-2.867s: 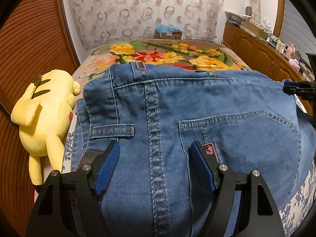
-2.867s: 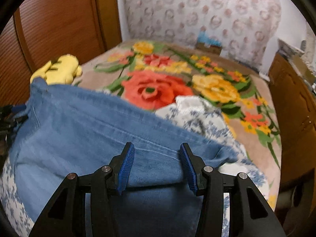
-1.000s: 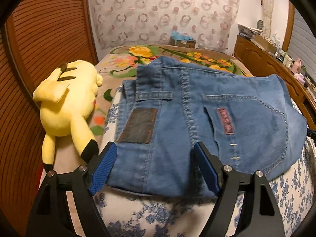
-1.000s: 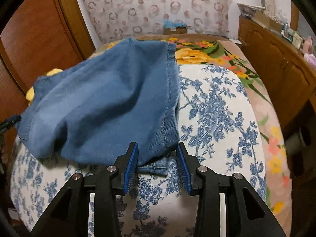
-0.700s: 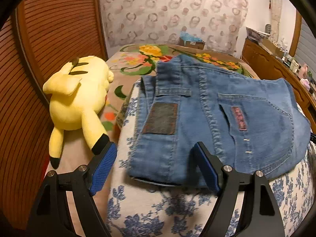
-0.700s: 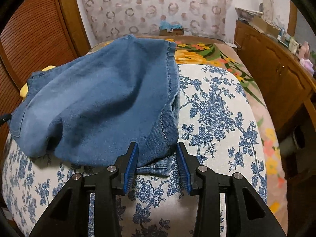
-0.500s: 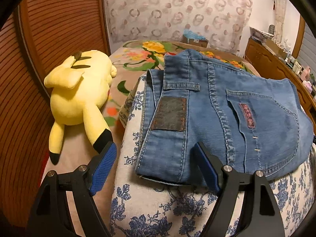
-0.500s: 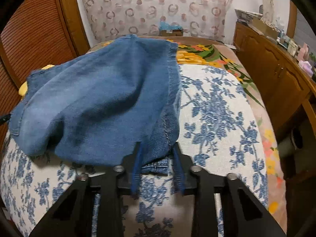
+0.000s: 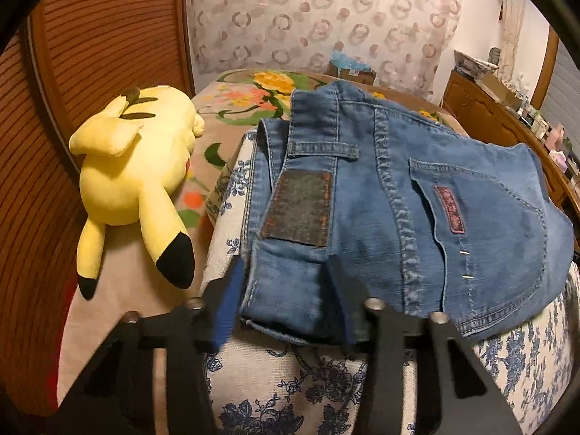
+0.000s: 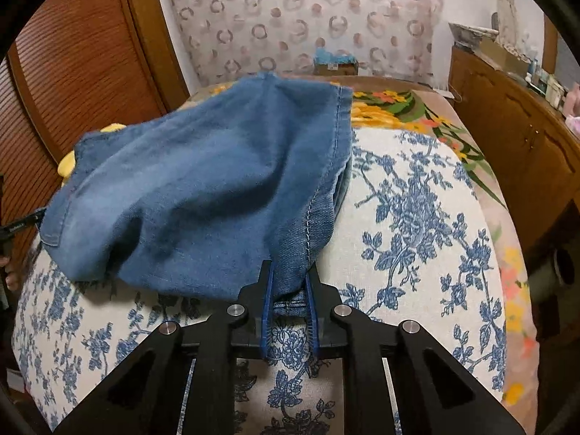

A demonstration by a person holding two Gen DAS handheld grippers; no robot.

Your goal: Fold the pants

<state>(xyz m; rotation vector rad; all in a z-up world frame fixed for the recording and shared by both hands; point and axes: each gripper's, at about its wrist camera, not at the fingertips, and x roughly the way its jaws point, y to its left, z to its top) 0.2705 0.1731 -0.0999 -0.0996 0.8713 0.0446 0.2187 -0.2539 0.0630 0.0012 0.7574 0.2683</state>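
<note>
The folded blue jeans [image 9: 398,195] lie on a white cushion with blue flowers [image 9: 308,380], waistband and dark patch toward me. My left gripper [image 9: 286,297] is around the near waistband edge, its jaws blurred and partly closed with the denim between them. In the right wrist view the jeans [image 10: 203,188] lie bunched on the same cushion [image 10: 417,239]. My right gripper [image 10: 290,286] is shut on the jeans' near corner at the seam.
A yellow plush toy [image 9: 134,170] lies left of the jeans on the floral bedspread [image 9: 253,101]. A wooden slatted wall [image 9: 72,72] is at the left. A wooden cabinet [image 10: 514,134] runs along the right. A cardboard box [image 9: 351,69] sits at the bed's far end.
Both grippers have moved in on the jeans' near edge and have been closing. The right one has clamped onto the corner; the left one's jaws have narrowed around the waistband.
</note>
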